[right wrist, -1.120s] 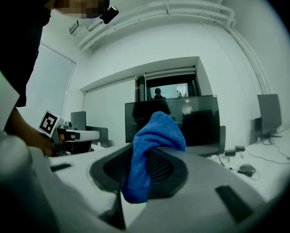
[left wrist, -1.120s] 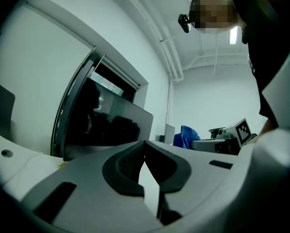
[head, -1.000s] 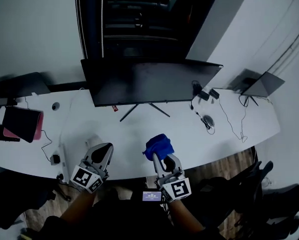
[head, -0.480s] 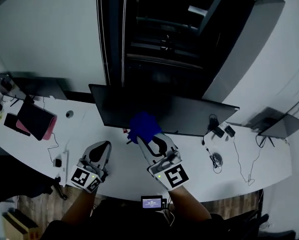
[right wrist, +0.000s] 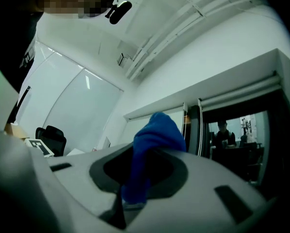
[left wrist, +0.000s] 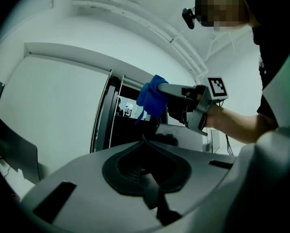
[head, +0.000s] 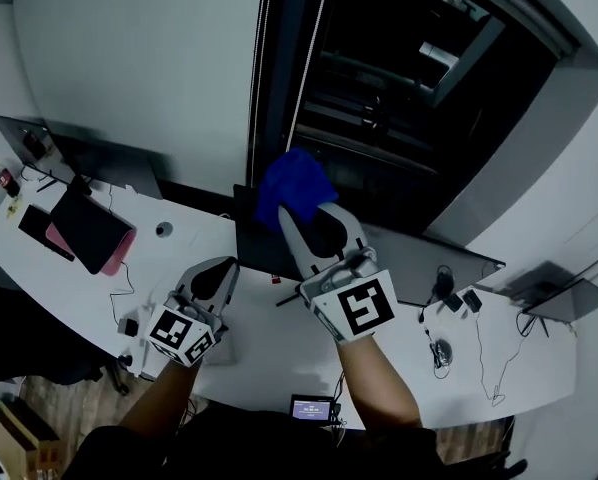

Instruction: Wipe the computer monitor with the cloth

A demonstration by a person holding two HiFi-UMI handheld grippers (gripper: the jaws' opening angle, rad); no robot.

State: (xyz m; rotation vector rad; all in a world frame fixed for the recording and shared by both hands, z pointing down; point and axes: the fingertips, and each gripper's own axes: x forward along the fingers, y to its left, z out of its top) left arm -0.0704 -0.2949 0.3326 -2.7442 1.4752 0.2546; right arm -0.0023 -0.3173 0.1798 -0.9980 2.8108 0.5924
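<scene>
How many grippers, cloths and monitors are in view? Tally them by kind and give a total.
grippers: 2, the left gripper and the right gripper
blue cloth: 1
monitor: 1
Total: 4

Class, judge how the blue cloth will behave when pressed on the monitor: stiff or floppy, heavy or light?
Probably floppy: the blue cloth bunches and droops from the right claw. Likely light, since a pinch holds it up.
</scene>
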